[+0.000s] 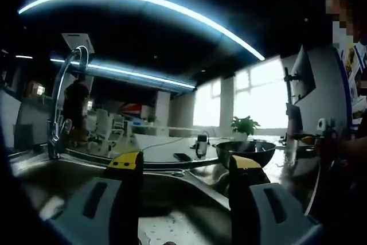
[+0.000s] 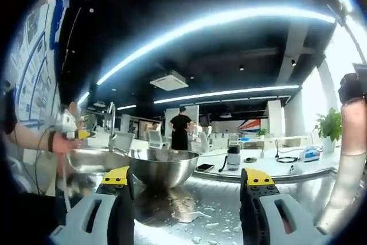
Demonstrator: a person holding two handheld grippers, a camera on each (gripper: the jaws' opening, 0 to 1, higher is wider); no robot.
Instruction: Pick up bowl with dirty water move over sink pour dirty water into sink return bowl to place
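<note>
A shiny metal bowl stands on the wet steel counter, just beyond my right gripper. That gripper is open, with the bowl ahead of its left jaw and not held. In the left gripper view the same bowl sits on the counter to the right of the sink basin. My left gripper is open and hovers low over the sink's edge. It is also in the right gripper view at the far left, as the left gripper held in a hand. What the bowl holds is hidden.
A tall curved faucet rises at the sink's far left. Behind the counter lie a phone, a small device and a potted plant. A monitor stands on the right. A person stands far back.
</note>
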